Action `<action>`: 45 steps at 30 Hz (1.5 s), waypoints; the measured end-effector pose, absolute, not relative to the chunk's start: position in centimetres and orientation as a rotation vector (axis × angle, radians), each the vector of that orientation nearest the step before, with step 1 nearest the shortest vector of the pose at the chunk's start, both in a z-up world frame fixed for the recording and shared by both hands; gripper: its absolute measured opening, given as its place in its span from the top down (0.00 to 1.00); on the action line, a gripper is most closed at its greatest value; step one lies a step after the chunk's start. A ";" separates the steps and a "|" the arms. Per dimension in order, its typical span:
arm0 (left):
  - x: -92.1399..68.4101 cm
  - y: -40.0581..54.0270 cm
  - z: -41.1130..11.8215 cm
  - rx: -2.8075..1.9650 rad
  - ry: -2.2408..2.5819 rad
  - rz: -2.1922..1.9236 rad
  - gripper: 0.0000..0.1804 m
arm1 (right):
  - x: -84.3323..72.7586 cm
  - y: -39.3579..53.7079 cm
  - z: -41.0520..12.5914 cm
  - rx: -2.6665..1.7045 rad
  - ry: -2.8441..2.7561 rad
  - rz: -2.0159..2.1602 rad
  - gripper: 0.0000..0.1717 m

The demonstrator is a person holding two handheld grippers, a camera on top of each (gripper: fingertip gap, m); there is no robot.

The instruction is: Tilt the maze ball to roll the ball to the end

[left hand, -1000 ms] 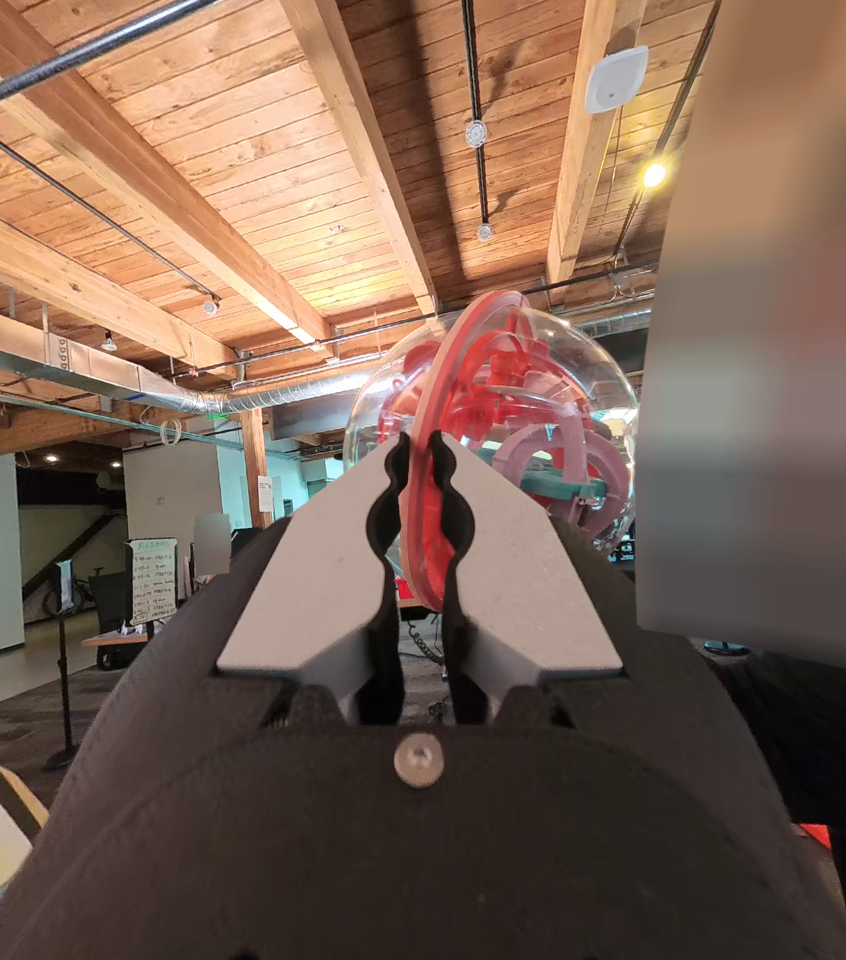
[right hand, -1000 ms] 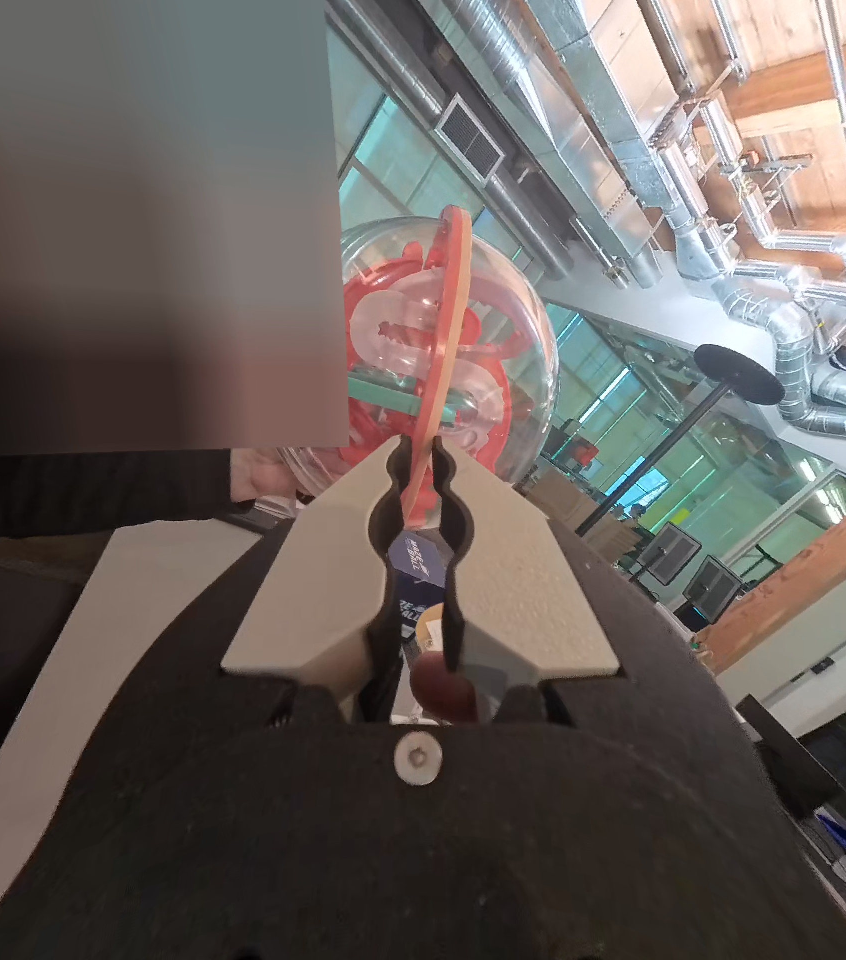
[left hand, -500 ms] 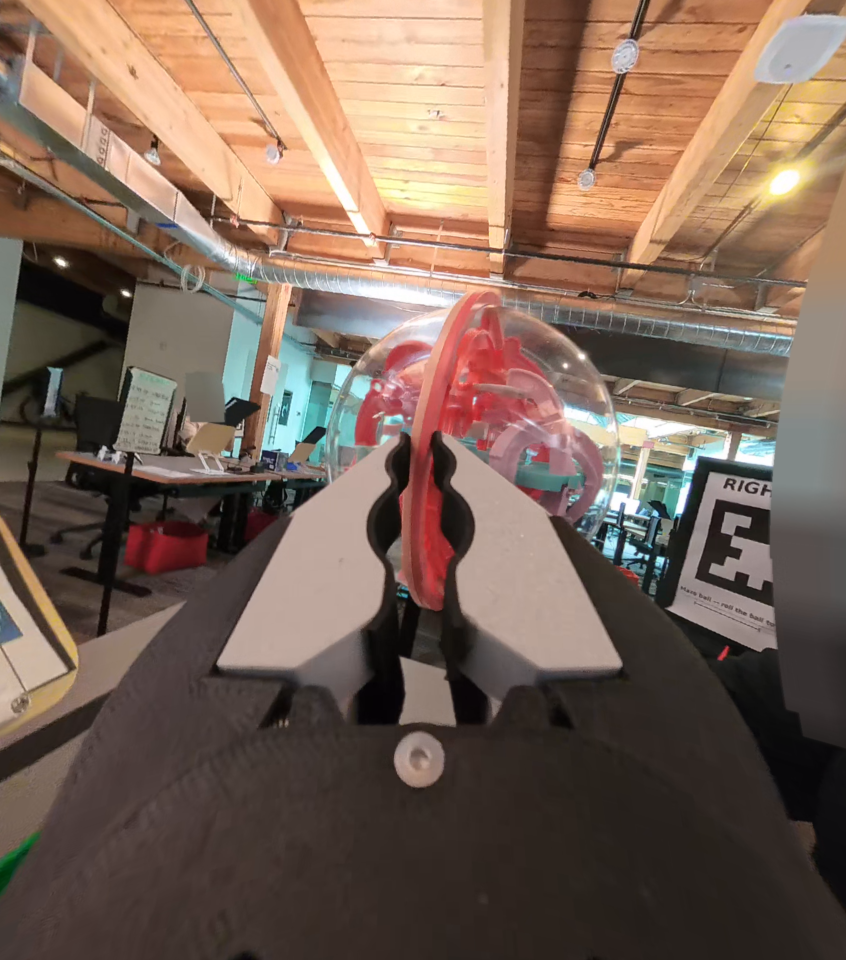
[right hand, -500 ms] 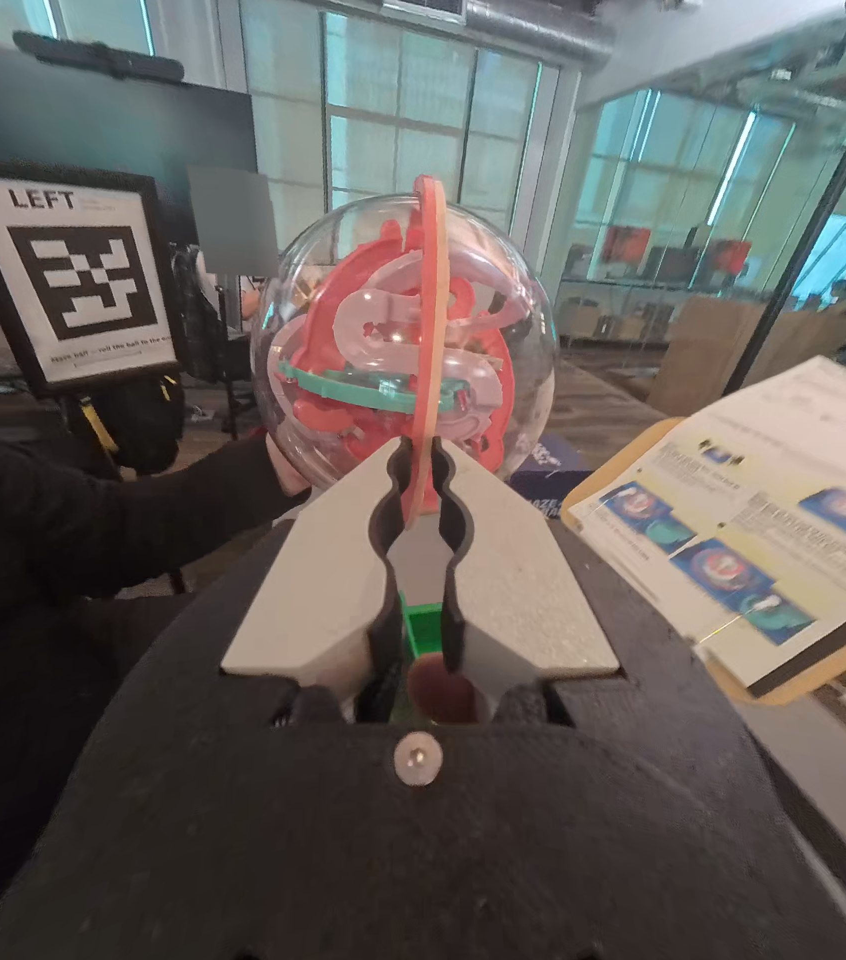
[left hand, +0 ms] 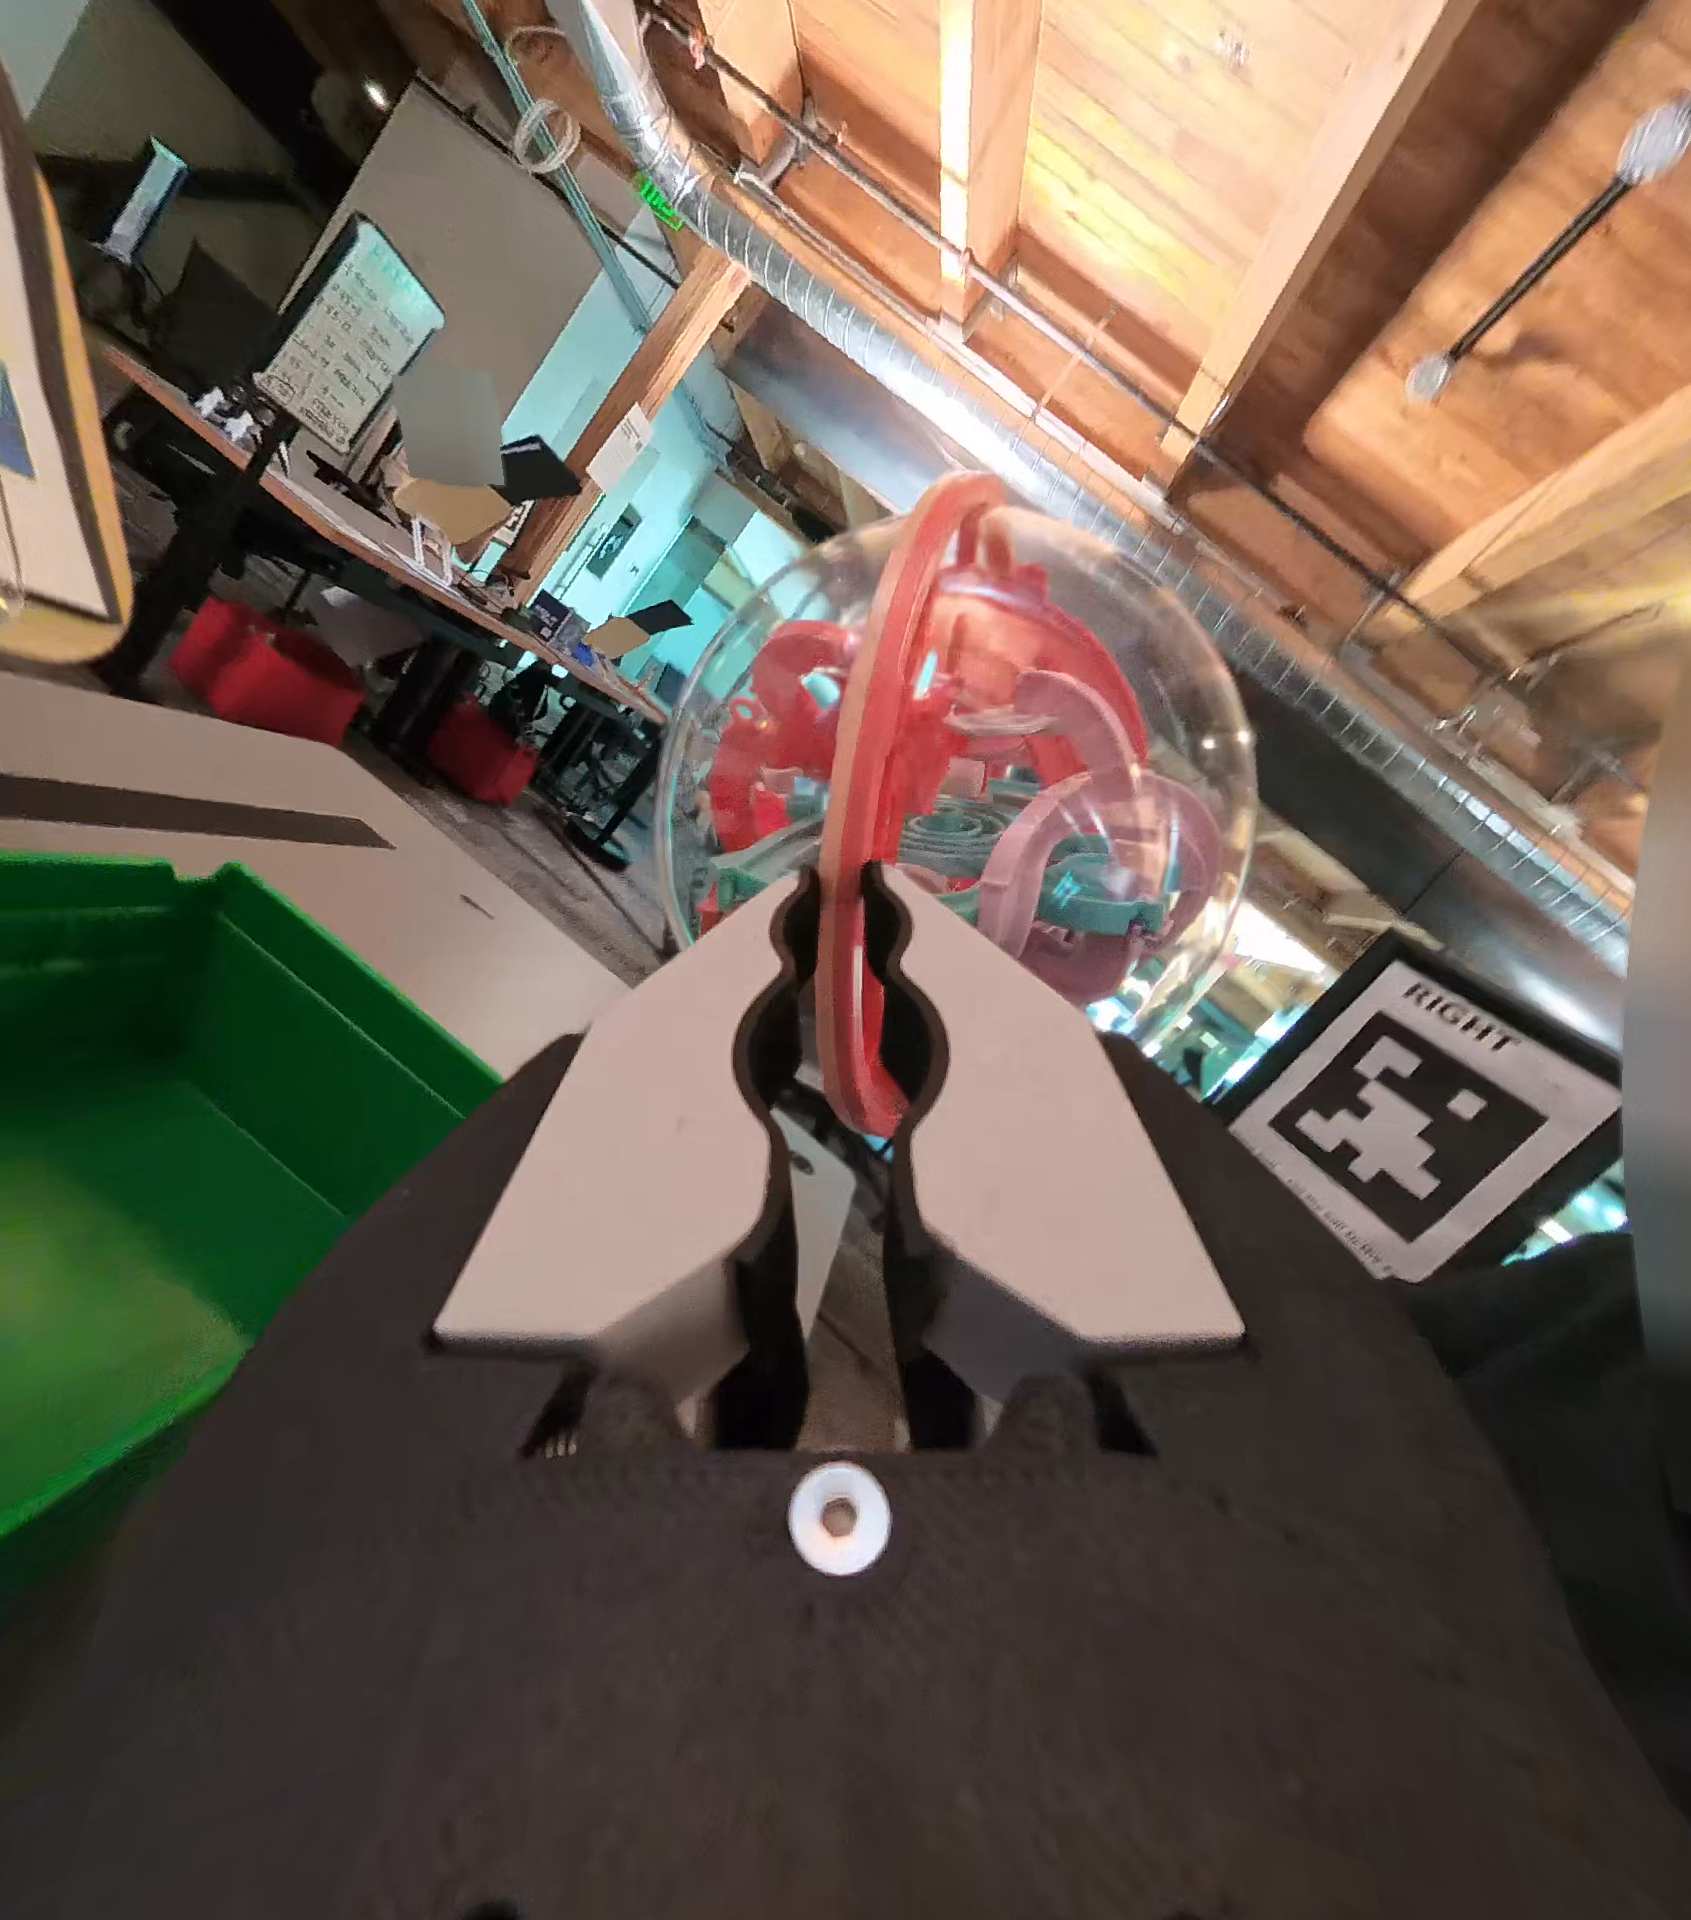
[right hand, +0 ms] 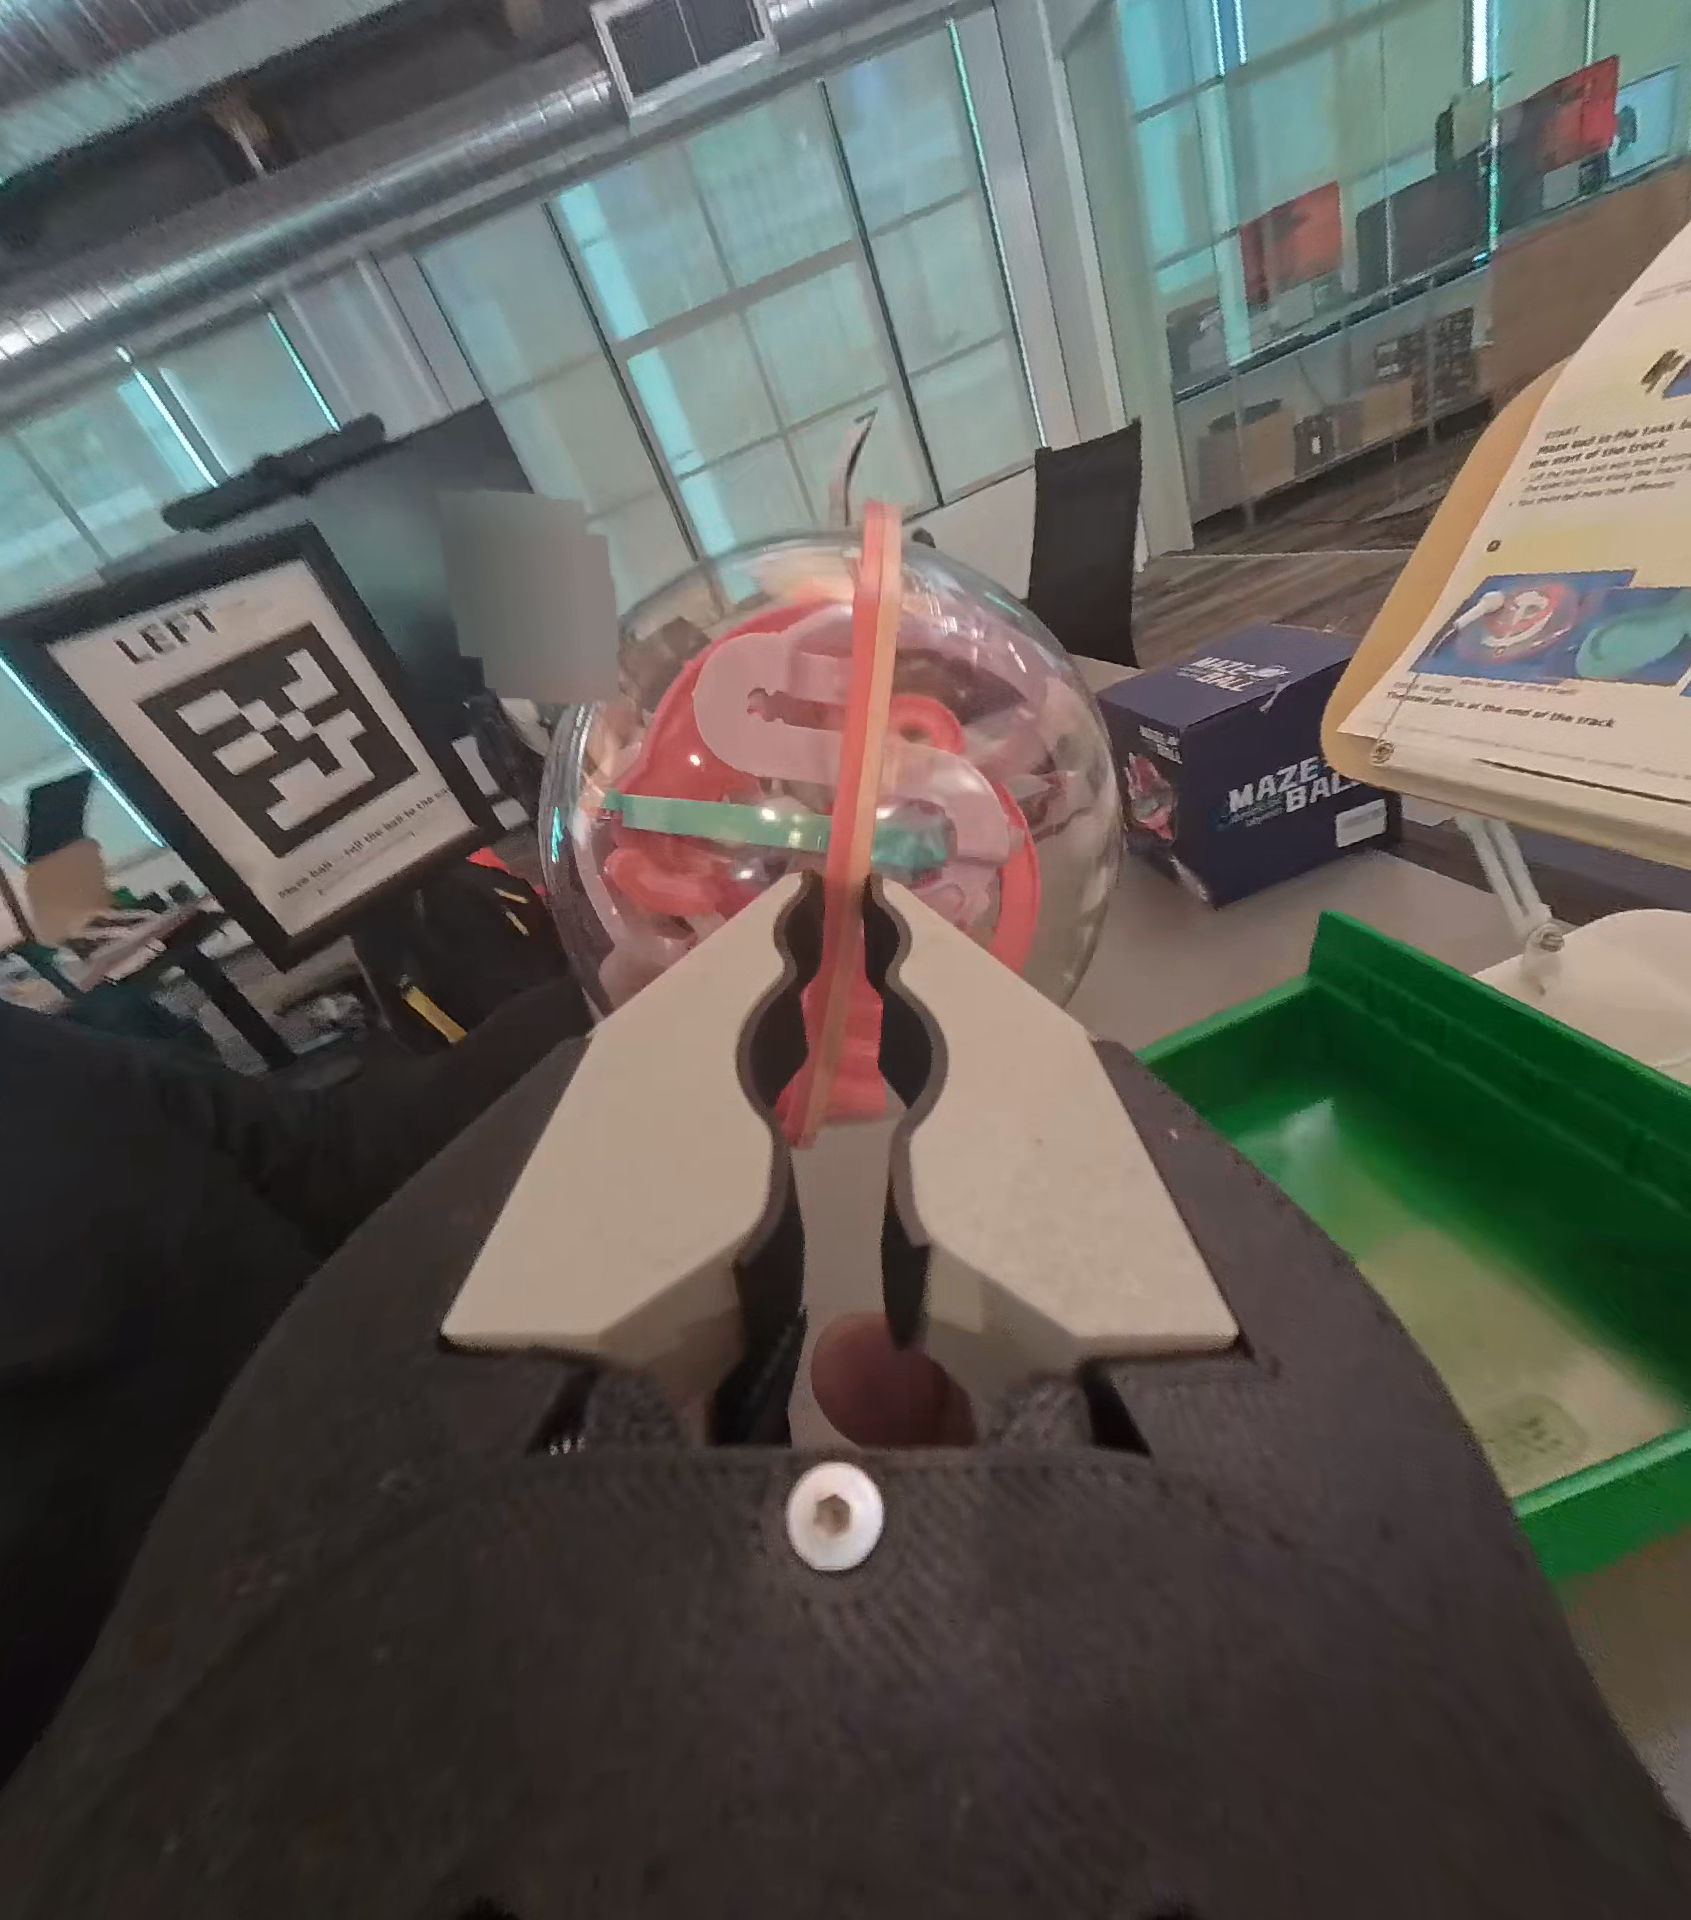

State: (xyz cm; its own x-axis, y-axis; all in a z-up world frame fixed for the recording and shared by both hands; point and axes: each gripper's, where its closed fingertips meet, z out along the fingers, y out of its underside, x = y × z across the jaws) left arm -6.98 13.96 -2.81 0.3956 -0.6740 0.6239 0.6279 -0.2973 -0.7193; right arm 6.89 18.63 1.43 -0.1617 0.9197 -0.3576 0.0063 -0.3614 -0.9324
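Observation:
The maze ball (left hand: 986, 769) is a clear sphere with red, pink and teal tracks inside and a red rim around its middle. My left gripper (left hand: 843, 883) is shut on that red rim (left hand: 851, 997), which runs between its pads. In the right wrist view the same ball (right hand: 799, 790) sits straight ahead, and my right gripper (right hand: 841, 888) is shut on the rim (right hand: 846, 966) from the opposite side. The ball is held in the air between the two grippers. I cannot make out the small ball inside.
A green bin (left hand: 93, 1122) lies low on the left; it also shows in the right wrist view (right hand: 1506, 1174). A dark blue box (right hand: 1246, 769) stands on the table. An instruction sheet on a clipboard (right hand: 1589, 582) is at the right. Marker boards (right hand: 269, 748) (left hand: 1412, 1122) stand behind. My hands' fingertips stand some 15 centimeters from each other.
Both grippers have swung with the ball: the views dropped from the ceiling towards the table and rolled. The ball has turned in space while both grasps on the rim have held.

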 end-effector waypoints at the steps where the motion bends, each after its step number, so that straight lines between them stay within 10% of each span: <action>1: -6.8 14.0 -3.5 -1.353 0.024 -1.305 0.96 | 6.7 18.5 1.7 -1.380 -1.131 1.576 0.97; 45: -0.2 17.1 -10.3 -1.169 -0.066 -1.566 0.99 | 2.4 20.7 5.0 -1.521 -1.398 1.216 0.96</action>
State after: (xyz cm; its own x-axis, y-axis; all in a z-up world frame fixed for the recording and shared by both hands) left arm -0.24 17.06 -10.28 0.1160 -0.7149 0.6895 0.7701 -0.3737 -0.5170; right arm 2.40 20.72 4.99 -0.0367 0.9859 -0.1632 0.2987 -0.1451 -0.9433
